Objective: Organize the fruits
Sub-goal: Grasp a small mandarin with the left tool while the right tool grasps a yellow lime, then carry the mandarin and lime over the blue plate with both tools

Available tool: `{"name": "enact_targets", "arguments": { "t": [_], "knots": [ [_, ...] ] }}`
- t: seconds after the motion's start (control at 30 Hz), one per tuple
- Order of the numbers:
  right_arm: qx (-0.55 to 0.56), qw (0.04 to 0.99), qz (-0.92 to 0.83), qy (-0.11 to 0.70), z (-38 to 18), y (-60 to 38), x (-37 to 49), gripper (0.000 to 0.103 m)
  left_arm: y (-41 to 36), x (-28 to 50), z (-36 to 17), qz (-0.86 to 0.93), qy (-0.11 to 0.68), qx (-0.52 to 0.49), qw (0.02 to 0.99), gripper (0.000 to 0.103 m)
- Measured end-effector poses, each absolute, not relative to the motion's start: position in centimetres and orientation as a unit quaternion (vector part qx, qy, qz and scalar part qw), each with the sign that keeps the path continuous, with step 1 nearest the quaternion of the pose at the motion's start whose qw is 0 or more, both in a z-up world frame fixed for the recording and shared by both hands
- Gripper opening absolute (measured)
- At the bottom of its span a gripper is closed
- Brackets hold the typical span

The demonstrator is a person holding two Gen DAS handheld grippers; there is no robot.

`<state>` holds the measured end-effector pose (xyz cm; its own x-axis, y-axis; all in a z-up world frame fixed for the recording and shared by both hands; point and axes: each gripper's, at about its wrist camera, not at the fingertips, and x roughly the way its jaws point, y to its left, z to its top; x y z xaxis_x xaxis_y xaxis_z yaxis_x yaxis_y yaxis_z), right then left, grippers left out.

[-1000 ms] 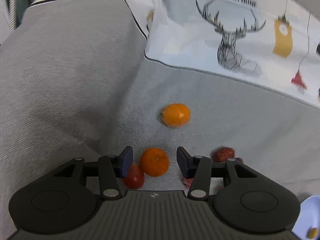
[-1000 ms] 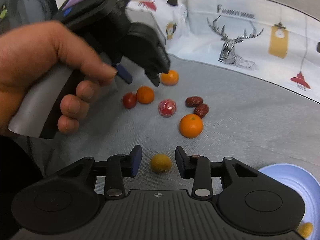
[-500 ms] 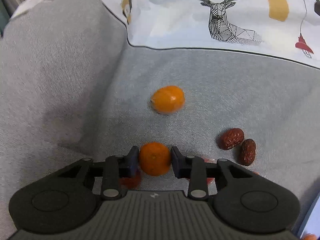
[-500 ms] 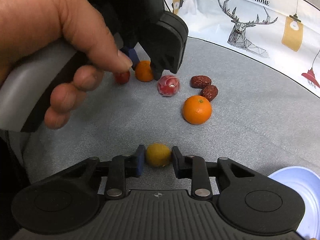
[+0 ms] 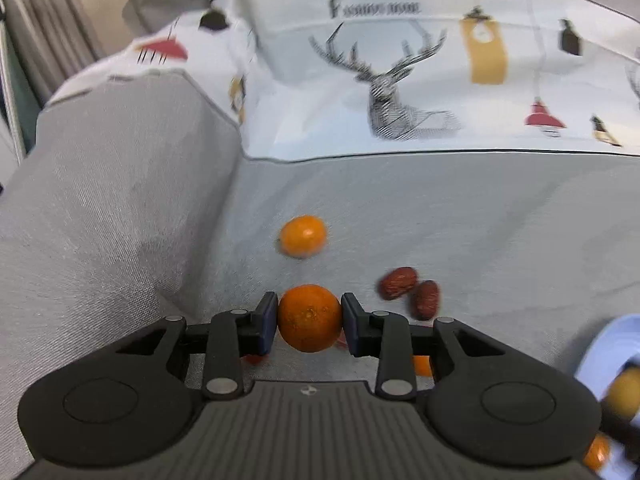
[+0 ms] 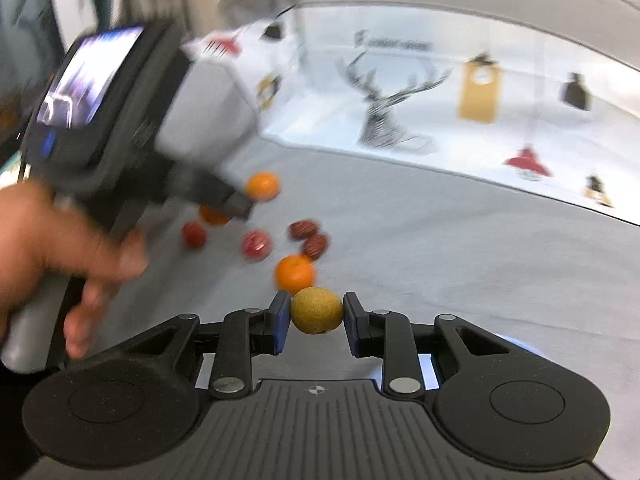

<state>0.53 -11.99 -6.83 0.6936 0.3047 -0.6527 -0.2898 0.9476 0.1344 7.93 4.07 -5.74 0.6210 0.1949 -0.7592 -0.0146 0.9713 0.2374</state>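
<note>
My left gripper [image 5: 309, 320] is shut on a small orange tangerine [image 5: 309, 317] and holds it above the grey sofa seat. My right gripper [image 6: 316, 314] is shut on a yellow-green round fruit [image 6: 317, 310], also lifted off the seat. On the seat lie another tangerine [image 5: 303, 236], two red dates [image 5: 412, 290], an orange [image 6: 295, 272], a red fruit [image 6: 256, 244] and a small red tomato-like fruit [image 6: 195, 235]. The left gripper body [image 6: 140, 128] shows in the right wrist view, held by a hand.
A pale blue plate [image 5: 608, 360] with small fruits on it sits at the lower right. A cushion with a deer print [image 5: 400, 92] lines the sofa back. The grey armrest [image 5: 100, 200] rises on the left.
Both grippers have lifted off the seat with their fruits held. The left one closed on the tangerine, the right on the yellow-green fruit, within the last second.
</note>
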Motion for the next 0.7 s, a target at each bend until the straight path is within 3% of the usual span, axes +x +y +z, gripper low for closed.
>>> {"name": "enact_targets", "arguments": {
  "t": [0.27, 0.7],
  "knots": [
    [0.075, 0.942, 0.075, 0.317, -6.0, -20.4, -3.7, 0.03, 2.0, 4.3, -3.3, 0.007, 0.386, 0.085, 0.919, 0.038],
    [0.067, 0.954, 0.023, 0.292, -6.0, -22.7, -5.1, 0.03, 0.0, 1.5, -2.7, -0.031, 0.371, 0.071, 0.925, 0.038]
  ]
}}
